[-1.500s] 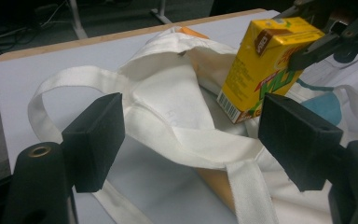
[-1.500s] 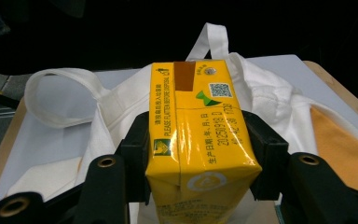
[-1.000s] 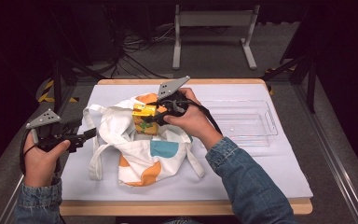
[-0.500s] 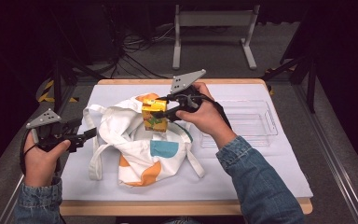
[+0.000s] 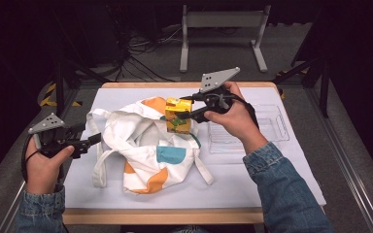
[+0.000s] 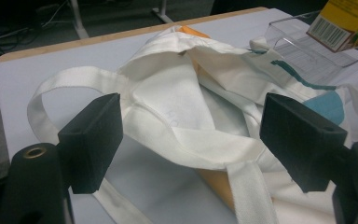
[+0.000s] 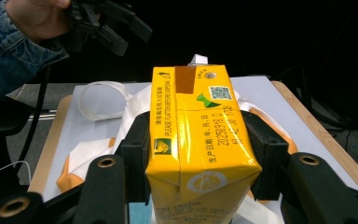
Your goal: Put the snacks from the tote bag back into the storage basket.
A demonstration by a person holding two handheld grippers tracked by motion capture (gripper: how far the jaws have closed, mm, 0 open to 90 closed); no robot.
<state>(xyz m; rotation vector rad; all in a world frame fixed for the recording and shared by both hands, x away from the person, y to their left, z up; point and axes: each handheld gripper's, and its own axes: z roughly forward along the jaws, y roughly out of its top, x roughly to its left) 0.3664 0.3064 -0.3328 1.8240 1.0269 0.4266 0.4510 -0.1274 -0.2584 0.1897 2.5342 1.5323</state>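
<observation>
My right tongs (image 5: 187, 112) are closed on the yellow drink carton (image 5: 178, 115); in the right gripper view the two pads press its two sides (image 7: 200, 149). A second ago this carton was down in the mouth of the white cloth bag (image 5: 148, 145). Now it is lifted out and hangs in the air above the far right part of the bag, toward the clear plastic tray (image 5: 272, 127) that lies near the right edge of the worktop (image 5: 233, 187). The grip has not changed during this lift, so I judge the carton sits firmly.

My left tongs (image 5: 93, 140) are at the left edge of the worktop, and the hand did not move. Their jaws stand wide open, with the bag's strap (image 6: 74, 77) and rim lying between and beyond them, but the pads touch no cloth, as I see it in the left gripper view.

I think taking out is done for this carton and the next part is to carry it over the tray and put it down there. The bag is loose and not held, so a strap could drag along.
</observation>
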